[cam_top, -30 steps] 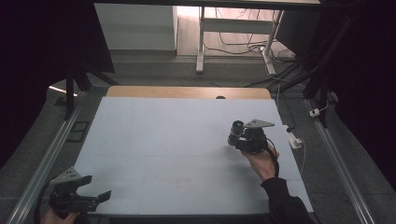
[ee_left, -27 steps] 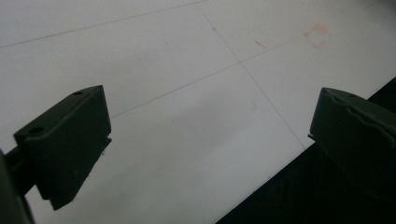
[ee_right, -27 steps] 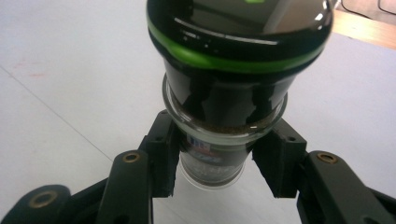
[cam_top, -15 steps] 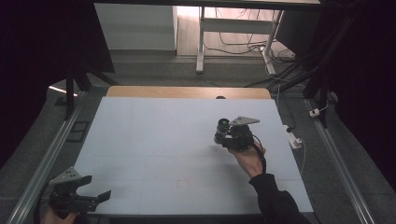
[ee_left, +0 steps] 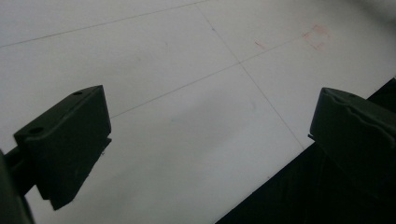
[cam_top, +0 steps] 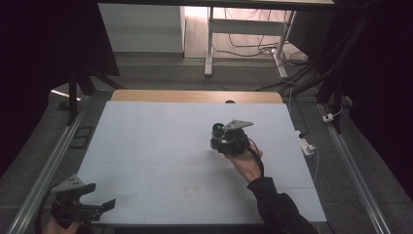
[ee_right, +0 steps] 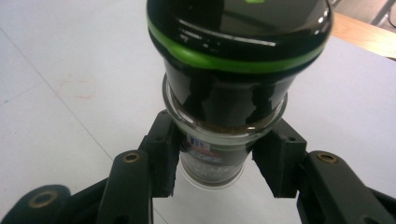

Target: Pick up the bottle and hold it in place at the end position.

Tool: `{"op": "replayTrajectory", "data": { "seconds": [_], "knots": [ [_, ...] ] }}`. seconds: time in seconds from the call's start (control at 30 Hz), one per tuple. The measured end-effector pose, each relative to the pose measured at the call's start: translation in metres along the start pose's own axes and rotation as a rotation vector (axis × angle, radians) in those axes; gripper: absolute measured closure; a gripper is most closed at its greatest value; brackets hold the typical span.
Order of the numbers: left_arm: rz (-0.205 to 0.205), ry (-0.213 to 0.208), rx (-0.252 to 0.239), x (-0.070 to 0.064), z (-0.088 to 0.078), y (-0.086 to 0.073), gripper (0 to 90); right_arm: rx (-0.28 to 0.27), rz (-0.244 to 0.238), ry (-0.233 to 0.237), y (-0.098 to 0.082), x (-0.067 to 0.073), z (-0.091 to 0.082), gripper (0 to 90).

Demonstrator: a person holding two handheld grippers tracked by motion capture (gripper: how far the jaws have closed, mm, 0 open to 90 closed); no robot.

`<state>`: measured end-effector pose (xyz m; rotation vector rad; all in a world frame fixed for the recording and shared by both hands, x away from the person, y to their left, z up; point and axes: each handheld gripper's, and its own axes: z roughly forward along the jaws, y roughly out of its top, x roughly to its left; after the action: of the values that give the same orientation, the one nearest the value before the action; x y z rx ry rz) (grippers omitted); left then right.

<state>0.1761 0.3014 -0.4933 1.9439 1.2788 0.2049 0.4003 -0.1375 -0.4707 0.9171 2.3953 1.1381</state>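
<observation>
A person stands at a pale grey surface [cam_top: 146, 146] with a hand-held gripper in each hand. The right gripper [cam_top: 225, 141] is over the right half of the surface, past its middle line, with the person's right hand [cam_top: 246, 163] behind it. Its fingers [ee_right: 161, 154] are clenched on a glass jar [ee_right: 215, 154], pressing on both sides of the clear glass body below the lid.

In the right gripper view the jar's long axis runs up the picture, away from the gripper, with the black lid [ee_right: 238, 42] at the far end; a bright green ring runs round the lid. From the high view the lid end seems to point up and towards the far left of the surface, though the jar [cam_top: 217, 130] is small there and its exact tilt is hard to judge. Inside the glass a dark brown, grainy content reaches up to the neck. A label sits on the body; its print is too blurred to read.

The left gripper [cam_top: 90, 207] is at the near left corner of the surface. Its fingers [ee_left: 70, 144] are spread wide apart, with nothing between them.
</observation>
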Motion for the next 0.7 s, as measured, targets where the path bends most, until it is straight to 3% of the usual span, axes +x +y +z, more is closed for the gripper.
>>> {"op": "replayTrajectory", "data": {
  "seconds": [0.7],
  "knots": [
    [-0.001,-0.003,-0.004,0.001,-0.001,-0.001,0.0,0.026,-0.040,0.035,0.019,0.026,0.050,52.7]
  ]
}}
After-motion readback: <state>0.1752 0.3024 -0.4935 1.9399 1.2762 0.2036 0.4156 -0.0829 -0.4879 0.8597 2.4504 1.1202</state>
